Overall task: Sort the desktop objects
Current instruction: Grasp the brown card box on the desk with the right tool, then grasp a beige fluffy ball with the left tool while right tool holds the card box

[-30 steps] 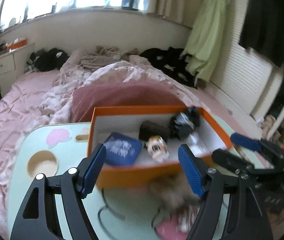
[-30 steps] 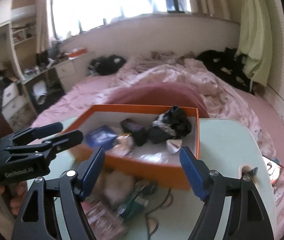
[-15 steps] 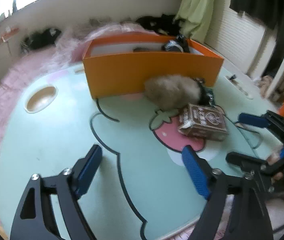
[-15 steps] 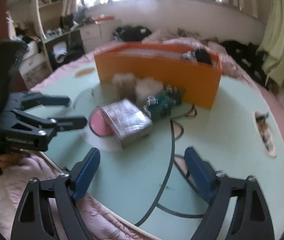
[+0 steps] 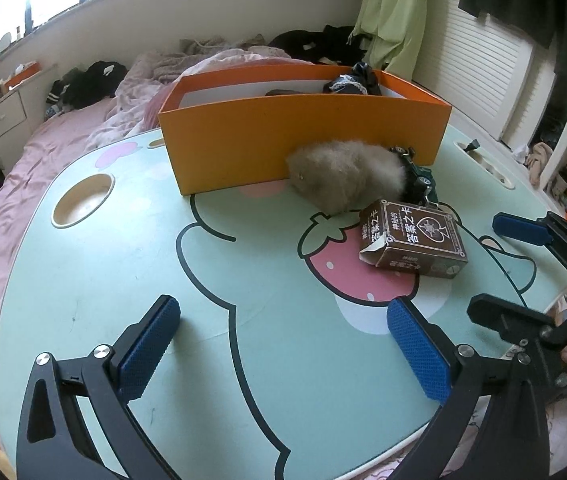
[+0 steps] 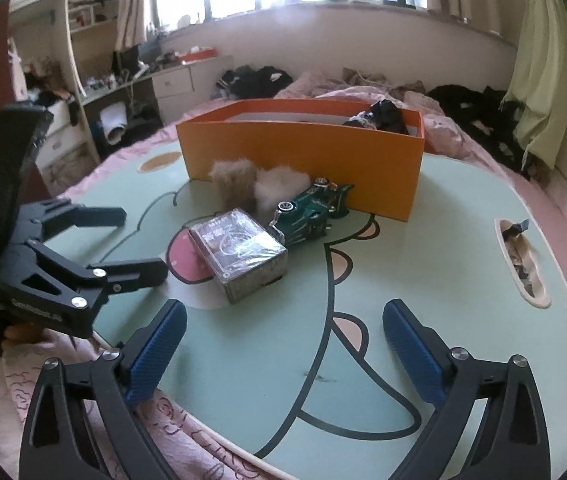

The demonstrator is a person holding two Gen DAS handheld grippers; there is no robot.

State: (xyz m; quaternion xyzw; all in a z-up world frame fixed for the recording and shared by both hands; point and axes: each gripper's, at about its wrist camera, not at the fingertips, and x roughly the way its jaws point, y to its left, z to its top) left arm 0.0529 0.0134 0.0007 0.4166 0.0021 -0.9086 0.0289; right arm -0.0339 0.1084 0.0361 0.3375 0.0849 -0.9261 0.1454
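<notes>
- Left wrist view: left gripper (image 5: 283, 340) is seen with jaws opening wide, nothing between them; card box (image 5: 413, 244) is set in front of the orange box (image 5: 303, 140), fluffy toy (image 5: 347, 180) touching its front wall.
- Right wrist view: right gripper (image 6: 283, 340) is seen opening, empty; toy car (image 6: 309, 212) is parked against the orange box (image 6: 303, 156), card box (image 6: 239, 252) just before it.

Orange box (image 5: 303, 136), fluffy toy (image 5: 347, 176), card box (image 5: 413, 240)
</notes>
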